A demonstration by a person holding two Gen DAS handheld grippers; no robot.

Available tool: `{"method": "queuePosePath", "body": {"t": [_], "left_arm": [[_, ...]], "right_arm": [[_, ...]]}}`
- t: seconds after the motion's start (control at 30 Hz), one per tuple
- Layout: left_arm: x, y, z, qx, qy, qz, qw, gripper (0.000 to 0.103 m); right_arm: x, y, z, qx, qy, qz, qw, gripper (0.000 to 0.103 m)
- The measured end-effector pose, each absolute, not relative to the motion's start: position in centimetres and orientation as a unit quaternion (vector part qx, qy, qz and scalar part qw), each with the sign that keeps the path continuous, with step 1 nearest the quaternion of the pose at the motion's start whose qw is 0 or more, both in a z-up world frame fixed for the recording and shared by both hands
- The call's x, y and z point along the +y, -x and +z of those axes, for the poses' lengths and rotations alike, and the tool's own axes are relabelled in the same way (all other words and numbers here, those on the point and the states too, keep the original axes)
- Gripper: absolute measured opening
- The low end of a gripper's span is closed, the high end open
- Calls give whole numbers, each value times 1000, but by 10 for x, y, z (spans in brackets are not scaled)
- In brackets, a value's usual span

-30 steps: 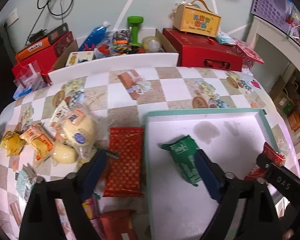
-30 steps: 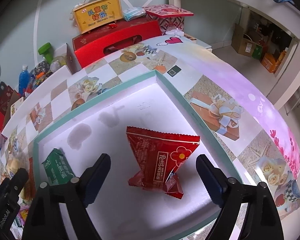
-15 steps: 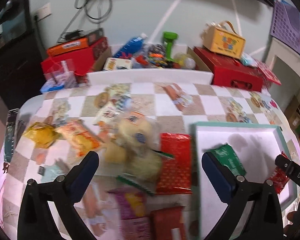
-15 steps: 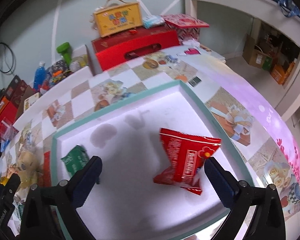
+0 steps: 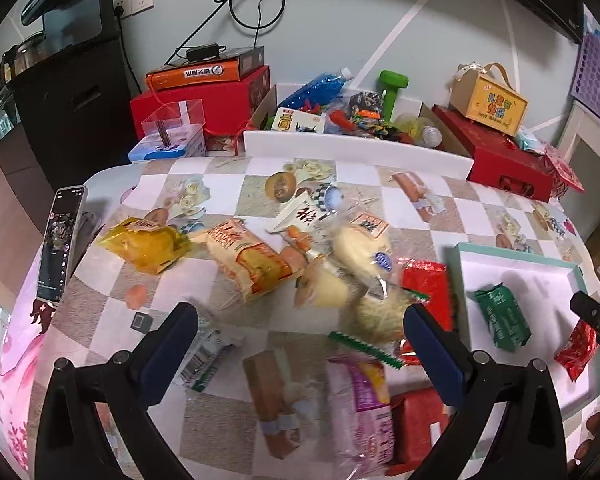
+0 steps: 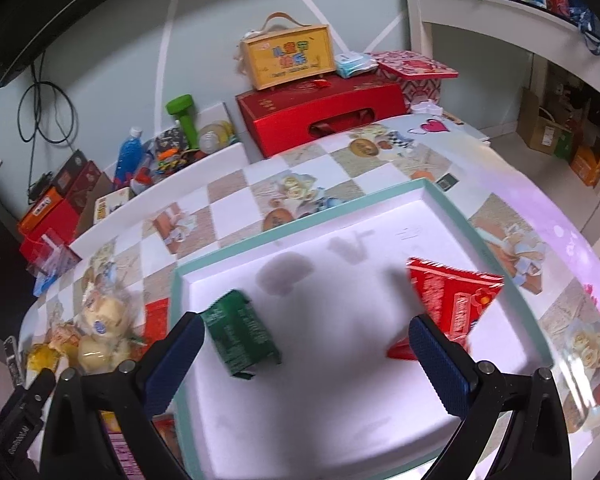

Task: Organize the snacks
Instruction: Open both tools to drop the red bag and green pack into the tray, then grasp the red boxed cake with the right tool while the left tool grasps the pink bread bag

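Note:
My left gripper (image 5: 300, 340) is open over the loose snacks on the checked tablecloth, with nothing between its fingers. Under it lie a pink packet (image 5: 364, 392), a bag of pale buns (image 5: 360, 256), an orange packet (image 5: 248, 260), a yellow packet (image 5: 148, 244) and a red packet (image 5: 428, 288). My right gripper (image 6: 306, 360) is open above the white tray (image 6: 300, 228) with the teal rim. A green packet (image 6: 240, 332) lies by its left finger and a red packet (image 6: 452, 300) by its right finger. Neither packet is gripped.
A phone (image 5: 60, 240) lies at the table's left edge. A white board (image 5: 356, 148) stands along the far edge. Behind it are a box of clutter, a red gift box (image 5: 508, 160) and a yellow carry box (image 5: 488, 104). Shelves stand at the right.
The left gripper swung left from the tray to the snack pile and its jaws widened. The right gripper drew back and left from the red packet, and its jaws widened too.

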State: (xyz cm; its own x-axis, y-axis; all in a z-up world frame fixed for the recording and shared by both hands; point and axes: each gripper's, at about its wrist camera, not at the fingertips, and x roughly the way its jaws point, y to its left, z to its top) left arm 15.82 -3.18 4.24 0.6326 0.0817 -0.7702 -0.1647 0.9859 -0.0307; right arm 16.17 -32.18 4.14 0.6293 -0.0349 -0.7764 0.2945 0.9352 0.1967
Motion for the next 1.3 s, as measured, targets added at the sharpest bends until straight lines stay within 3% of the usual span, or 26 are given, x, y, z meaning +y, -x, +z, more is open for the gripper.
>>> {"method": "queuePosePath", "body": {"t": [0.4, 0.7, 0.77, 0.9, 0.97, 1.3], "left_arm": [[11, -147, 41, 447, 59, 73, 890, 102], [59, -132, 34, 456, 159, 109, 869, 102], [58, -131, 34, 458, 173, 105, 866, 102], [43, -133, 33, 464, 166, 83, 866, 102], [31, -135, 28, 474, 155, 70, 864, 102], [-11, -149, -6, 526, 165, -16, 834, 101]], "right_arm": [[-270, -163, 47, 419, -142, -43, 896, 103], [-222, -159, 44, 436, -116, 39, 891, 102], [-214, -158, 38, 449, -110, 50, 885, 93], [-202, -154, 23, 481, -96, 69, 869, 83], [-197, -152, 16, 498, -92, 80, 858, 71], [-199, -151, 5, 522, -54, 64, 849, 68]]}}
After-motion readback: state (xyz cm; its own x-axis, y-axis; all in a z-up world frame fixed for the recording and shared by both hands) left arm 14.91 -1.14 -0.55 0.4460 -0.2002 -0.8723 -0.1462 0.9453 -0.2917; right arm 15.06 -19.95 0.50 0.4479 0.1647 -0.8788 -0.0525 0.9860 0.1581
